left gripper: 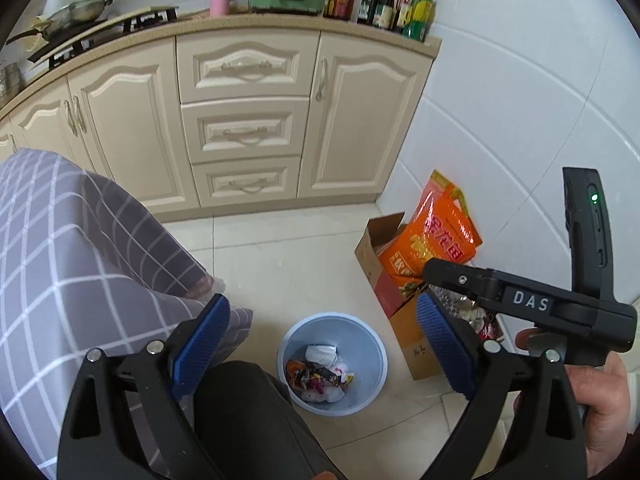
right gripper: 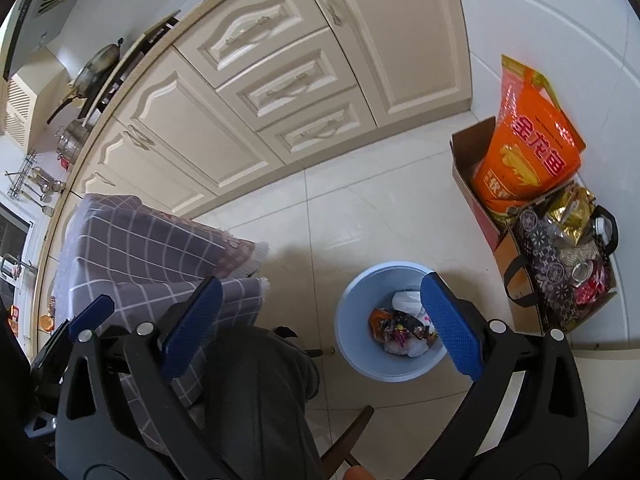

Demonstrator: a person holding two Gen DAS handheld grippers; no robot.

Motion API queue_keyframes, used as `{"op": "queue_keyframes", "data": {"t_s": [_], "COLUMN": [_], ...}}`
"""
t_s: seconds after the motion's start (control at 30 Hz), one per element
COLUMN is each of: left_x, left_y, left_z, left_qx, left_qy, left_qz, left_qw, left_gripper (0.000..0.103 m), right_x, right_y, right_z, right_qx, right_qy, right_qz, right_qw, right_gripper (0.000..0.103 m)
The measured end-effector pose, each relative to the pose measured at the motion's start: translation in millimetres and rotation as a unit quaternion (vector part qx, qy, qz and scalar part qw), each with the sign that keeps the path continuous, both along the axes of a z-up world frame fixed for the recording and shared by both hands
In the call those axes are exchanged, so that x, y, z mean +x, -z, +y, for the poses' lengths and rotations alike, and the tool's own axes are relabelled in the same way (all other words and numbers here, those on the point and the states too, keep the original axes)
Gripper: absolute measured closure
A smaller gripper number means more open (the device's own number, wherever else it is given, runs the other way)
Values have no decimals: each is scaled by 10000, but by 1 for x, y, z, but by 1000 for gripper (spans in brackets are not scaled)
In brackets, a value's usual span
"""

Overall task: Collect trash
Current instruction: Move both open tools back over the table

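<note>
A light blue trash bin [left gripper: 370, 344] stands on the tiled floor and holds crumpled wrappers and white paper [left gripper: 320, 372]. My left gripper [left gripper: 322, 344] is open and empty, held above the bin. The bin also shows in the right wrist view [right gripper: 356, 312], with the trash [right gripper: 402, 330] inside. My right gripper [right gripper: 320, 328] is open and empty, above and just left of the bin. The body of the right gripper [left gripper: 528, 304] shows at the right of the left wrist view, held in a hand.
A table with a grey checked cloth [left gripper: 60, 260] stands at left, also seen in the right wrist view [right gripper: 152, 248]. A cardboard box [right gripper: 480, 208] with an orange bag [right gripper: 524, 156] sits by the white wall. Cream cabinets [left gripper: 240, 120] line the back. A dark-trousered leg [right gripper: 256, 400] lies below.
</note>
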State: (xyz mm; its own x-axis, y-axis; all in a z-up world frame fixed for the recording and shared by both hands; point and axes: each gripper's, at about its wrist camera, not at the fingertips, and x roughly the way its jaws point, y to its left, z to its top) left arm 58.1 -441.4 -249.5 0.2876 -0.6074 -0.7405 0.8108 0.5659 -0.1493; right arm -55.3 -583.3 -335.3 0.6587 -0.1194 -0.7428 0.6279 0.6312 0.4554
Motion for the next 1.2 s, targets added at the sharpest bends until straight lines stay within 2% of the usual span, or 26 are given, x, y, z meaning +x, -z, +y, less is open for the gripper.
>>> {"op": "queue_keyframes", "data": {"t_s": [0.27, 0.57, 0.77, 0.87, 1.03, 1.2], "left_x": [-3, 3, 17, 28, 52, 80], "left_y": [-46, -98, -126, -134, -135, -124], "left_z": [31, 91, 151, 189, 248, 306], "left_qx": [-489, -966, -1172, -1190, -1094, -917], "left_qy": [-139, -561, -1109, -1531, -2154, -2808], "left_qz": [-299, -768, -1133, -1317, -1405, -1348], "left_qw": [9983, 9908, 9804, 9721, 9602, 9458], "left_gripper": [11, 10, 10, 10, 9, 9], "right_x": [13, 48, 81, 101, 138, 173], "right_y": [-47, -107, -140, -153, -164, -168], "right_z": [21, 66, 112, 138, 187, 238], "right_qx": [-307, -681, -917, -993, -1104, -1151], "right_qy": [-188, -718, -1218, -1491, -1993, -2508], "right_qz": [-392, -876, -1124, -1221, -1301, -1304], "right_qw": [9986, 9912, 9819, 9762, 9650, 9523], "right_gripper": [6, 6, 6, 6, 6, 6]}}
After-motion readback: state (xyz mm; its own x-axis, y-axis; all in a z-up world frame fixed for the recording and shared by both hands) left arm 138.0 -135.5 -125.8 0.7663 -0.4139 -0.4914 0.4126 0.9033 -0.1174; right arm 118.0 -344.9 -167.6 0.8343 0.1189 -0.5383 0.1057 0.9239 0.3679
